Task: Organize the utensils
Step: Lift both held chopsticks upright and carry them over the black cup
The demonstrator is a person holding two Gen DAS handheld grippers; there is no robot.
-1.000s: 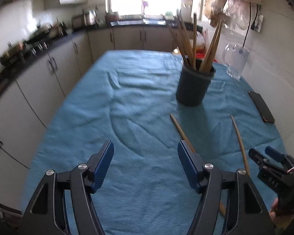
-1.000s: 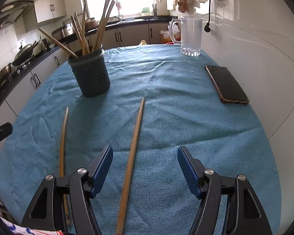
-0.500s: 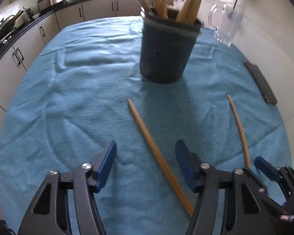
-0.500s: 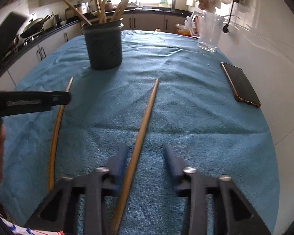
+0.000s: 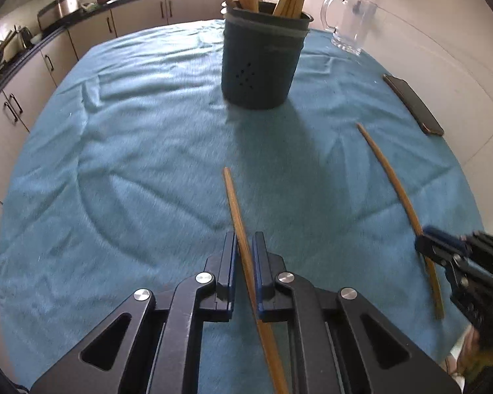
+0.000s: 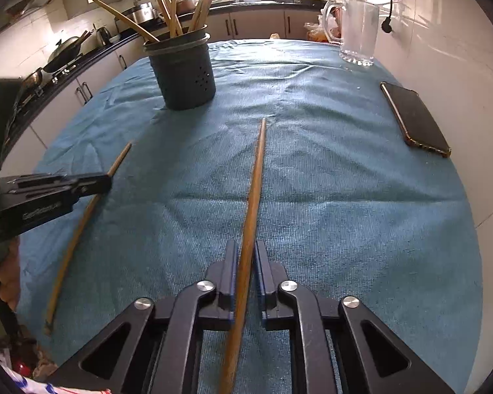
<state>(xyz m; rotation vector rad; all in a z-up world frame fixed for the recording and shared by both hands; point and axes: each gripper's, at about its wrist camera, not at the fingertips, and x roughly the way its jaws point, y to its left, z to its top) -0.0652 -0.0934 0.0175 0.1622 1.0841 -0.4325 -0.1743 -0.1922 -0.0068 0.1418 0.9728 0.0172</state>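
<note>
Flanking chopstick [image 5: 243, 246]: closing left claw [image 5: 245, 249].

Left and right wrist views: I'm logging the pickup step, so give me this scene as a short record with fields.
left tool: jaws closing, left chopstick between the pads
right tool: jaws closing, right chopstick between the pads
chopsticks' support: both lie on the blue cloth
utensil holder: dark, upright, holds several wooden chopsticks
also on the cloth: phone, glass jug
</note>
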